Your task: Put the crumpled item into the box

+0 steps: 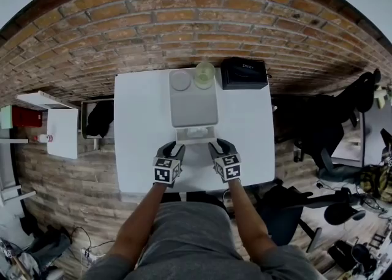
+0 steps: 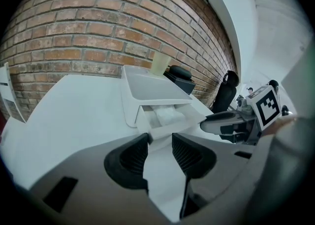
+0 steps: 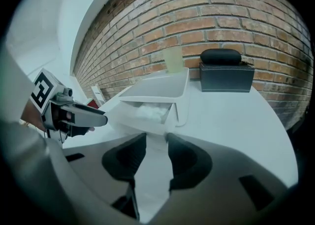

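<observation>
left gripper (image 1: 173,149) and right gripper (image 1: 219,147) spread at front edge of table (image 1: 139,122) (crumpled item (image 1: 196,132) in box (image 1: 196,141))

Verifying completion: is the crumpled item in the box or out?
In: the crumpled item lies inside the open-topped box, as both gripper views show.

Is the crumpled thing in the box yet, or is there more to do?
Looks done: the crumpled item lies inside the box. Nothing is in hand: the left gripper and right gripper both stand open and empty, just short of the box. Nothing obvious seems left.
</observation>
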